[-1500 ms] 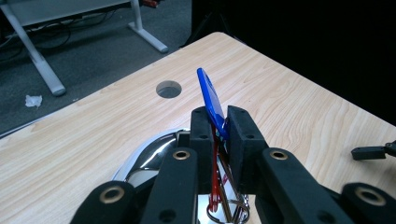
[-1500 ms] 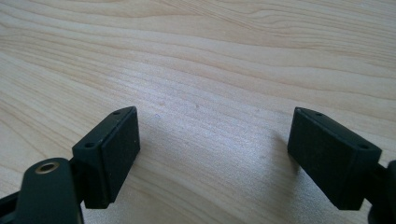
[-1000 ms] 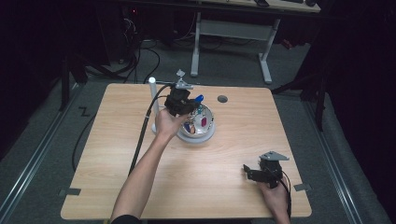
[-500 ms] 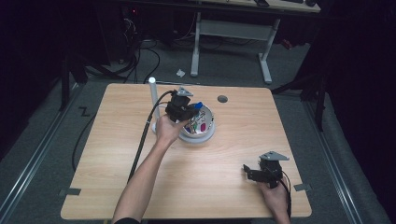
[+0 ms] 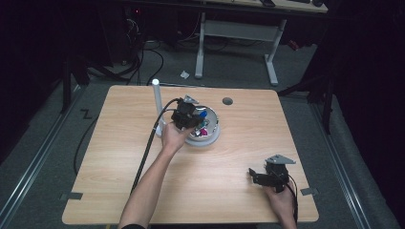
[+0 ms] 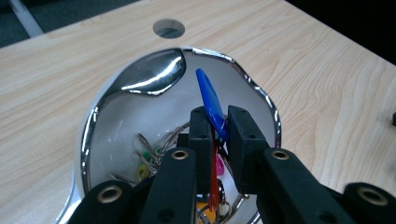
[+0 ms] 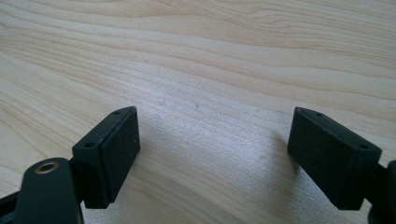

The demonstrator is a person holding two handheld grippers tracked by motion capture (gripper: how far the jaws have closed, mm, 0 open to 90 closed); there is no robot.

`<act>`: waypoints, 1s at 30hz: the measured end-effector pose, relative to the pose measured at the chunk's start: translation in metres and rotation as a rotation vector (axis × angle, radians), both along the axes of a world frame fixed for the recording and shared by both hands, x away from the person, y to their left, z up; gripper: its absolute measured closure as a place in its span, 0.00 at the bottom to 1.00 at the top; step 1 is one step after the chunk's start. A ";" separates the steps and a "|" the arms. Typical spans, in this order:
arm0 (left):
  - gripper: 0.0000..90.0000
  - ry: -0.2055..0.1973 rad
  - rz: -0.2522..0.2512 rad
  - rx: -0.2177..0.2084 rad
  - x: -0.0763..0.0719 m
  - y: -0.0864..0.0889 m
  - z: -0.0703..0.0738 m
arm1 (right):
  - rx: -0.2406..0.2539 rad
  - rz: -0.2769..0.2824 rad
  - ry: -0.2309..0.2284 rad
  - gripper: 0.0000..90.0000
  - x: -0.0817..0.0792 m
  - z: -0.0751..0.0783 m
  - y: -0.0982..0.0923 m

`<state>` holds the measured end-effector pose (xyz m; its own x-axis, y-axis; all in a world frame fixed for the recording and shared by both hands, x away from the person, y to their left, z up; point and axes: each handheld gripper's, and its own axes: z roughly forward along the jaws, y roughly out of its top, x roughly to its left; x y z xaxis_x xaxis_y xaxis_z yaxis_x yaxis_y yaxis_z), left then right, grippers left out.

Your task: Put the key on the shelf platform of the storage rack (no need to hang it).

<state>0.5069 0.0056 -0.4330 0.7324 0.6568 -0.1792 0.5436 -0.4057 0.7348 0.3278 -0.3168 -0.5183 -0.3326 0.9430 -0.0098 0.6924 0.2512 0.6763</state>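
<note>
Resting low over the bare tabletop (image 7: 210,70), the right gripper (image 7: 215,154) has its fingers wide apart. Farther away, the left gripper (image 6: 215,133) pinches a blue clip (image 6: 210,100) above the shiny metal bowl (image 6: 140,84).

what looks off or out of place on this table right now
Nothing is spilled or damaged. The left hand-held gripper pinches a blue-tipped tool over the shiny bowl of small items, and the right hand-held gripper rests open over bare wood.
</note>
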 end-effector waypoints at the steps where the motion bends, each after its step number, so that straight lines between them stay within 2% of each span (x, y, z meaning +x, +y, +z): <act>1: 0.89 0.006 0.000 0.002 0.000 0.000 -0.001 | 0.000 0.000 0.000 0.19 0.000 0.000 0.000; 14: 0.87 0.035 0.018 0.046 0.002 0.000 -0.016 | 0.000 0.001 0.000 0.19 0.000 0.000 0.000; 19: 0.79 0.019 0.020 0.052 0.000 -0.002 -0.014 | 0.000 0.001 0.000 0.19 0.000 0.000 0.000; 23: 0.70 0.007 0.049 0.051 0.000 0.000 -0.011 | 0.000 0.001 -0.001 0.19 0.000 0.000 0.000; 30: 0.56 0.011 0.061 0.035 -0.003 0.006 -0.003 | 0.000 0.000 0.000 0.19 0.000 0.000 0.000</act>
<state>0.5040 0.0117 -0.4359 0.6886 0.7064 -0.1635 0.5763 -0.3964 0.7147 0.3276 -0.3167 -0.5182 -0.3322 0.9431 -0.0094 0.6928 0.2508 0.6761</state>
